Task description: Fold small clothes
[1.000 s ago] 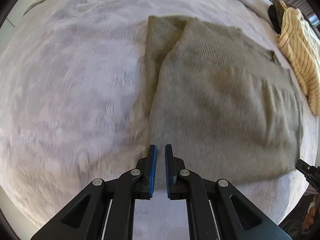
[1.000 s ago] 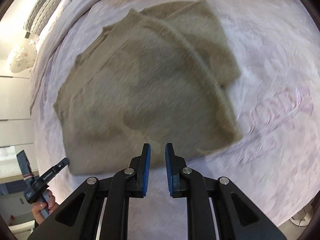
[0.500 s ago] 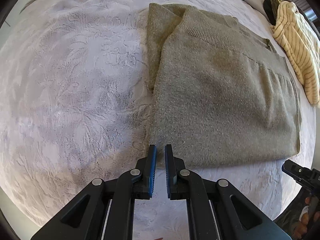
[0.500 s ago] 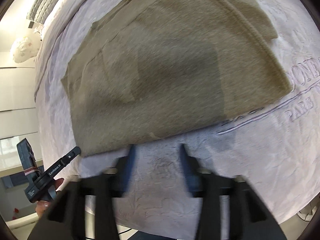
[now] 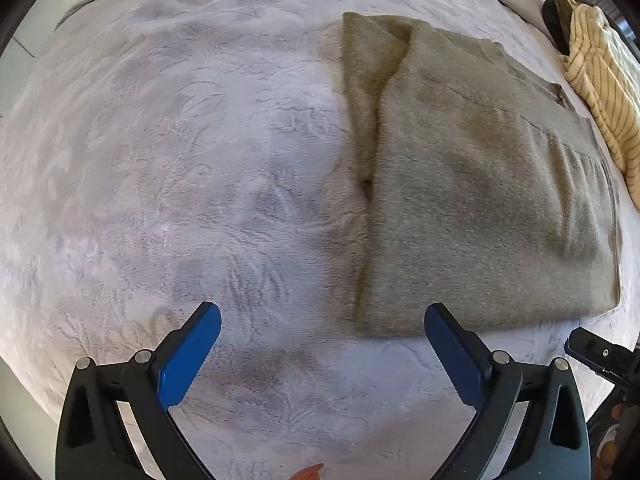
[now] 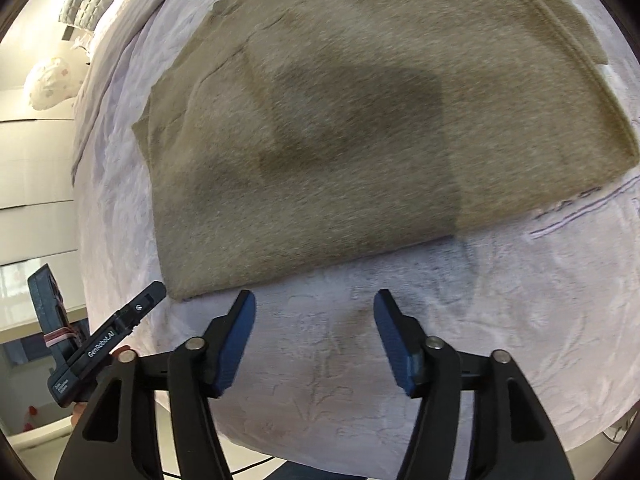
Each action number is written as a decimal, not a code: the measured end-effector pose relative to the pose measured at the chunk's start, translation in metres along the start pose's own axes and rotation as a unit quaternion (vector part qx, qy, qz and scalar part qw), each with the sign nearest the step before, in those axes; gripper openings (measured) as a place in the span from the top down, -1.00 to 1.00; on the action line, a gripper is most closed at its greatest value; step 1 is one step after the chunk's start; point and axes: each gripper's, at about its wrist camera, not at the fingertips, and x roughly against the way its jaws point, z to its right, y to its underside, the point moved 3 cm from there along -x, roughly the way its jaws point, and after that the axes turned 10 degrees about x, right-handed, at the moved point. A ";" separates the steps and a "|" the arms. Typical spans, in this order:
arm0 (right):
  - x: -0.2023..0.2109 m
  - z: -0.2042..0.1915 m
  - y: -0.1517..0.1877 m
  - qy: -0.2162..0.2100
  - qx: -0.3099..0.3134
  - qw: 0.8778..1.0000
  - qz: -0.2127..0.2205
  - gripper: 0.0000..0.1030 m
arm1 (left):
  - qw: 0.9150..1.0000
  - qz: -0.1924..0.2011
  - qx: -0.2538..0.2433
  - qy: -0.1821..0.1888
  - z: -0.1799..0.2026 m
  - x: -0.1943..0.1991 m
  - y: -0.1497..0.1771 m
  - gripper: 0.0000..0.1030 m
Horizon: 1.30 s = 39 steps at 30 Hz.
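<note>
An olive knit garment (image 5: 480, 184) lies folded flat on the pale embossed bedspread (image 5: 180, 160); a sleeve flap shows along its left side. My left gripper (image 5: 322, 322) hangs over the bedspread at the garment's near left corner, jaws opening wide, nothing between them. In the right wrist view the same garment (image 6: 360, 120) fills the upper half. My right gripper (image 6: 314, 306) hovers just short of its near edge, jaws opening, only bedspread (image 6: 440, 320) between the blue pads. Each view catches the other gripper at its edge.
A cream striped garment (image 5: 604, 92) lies beyond the olive one at the far right, next to a dark object (image 5: 554, 20). The bed's edge drops off at the left of the right wrist view, with a white patterned bundle (image 6: 50, 84) and floor beyond.
Both grippers went from shut to open. Both hands slid toward the garment's near edge; the garment now looks larger in the right wrist view and sits further right in the left wrist view.
</note>
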 end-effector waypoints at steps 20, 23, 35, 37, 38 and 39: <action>-0.012 -0.045 0.008 -0.079 0.016 0.995 0.055 -0.71 | 1.000 -0.028 -0.012 -0.005 -0.049 -0.045 -0.013 -0.97; -0.013 -0.036 0.011 -0.052 0.000 0.997 0.061 -0.71 | 1.000 -0.028 -0.001 0.013 -0.055 -0.052 -0.017 -0.97; -0.038 -0.020 0.019 -0.118 -0.080 0.989 0.028 -0.72 | 0.998 -0.014 0.011 0.062 -0.079 -0.056 -0.050 -0.97; -0.046 -0.025 0.016 -0.132 -0.085 0.987 0.029 -0.72 | 0.998 -0.015 0.014 0.067 -0.084 -0.058 -0.054 -0.97; -0.050 -0.027 0.013 -0.141 -0.087 0.986 0.029 -0.72 | 0.997 -0.017 0.014 0.070 -0.086 -0.060 -0.056 -0.97; -0.053 -0.028 0.012 -0.150 -0.087 0.984 0.028 -0.72 | 0.997 -0.017 0.014 0.070 -0.089 -0.061 -0.057 -0.97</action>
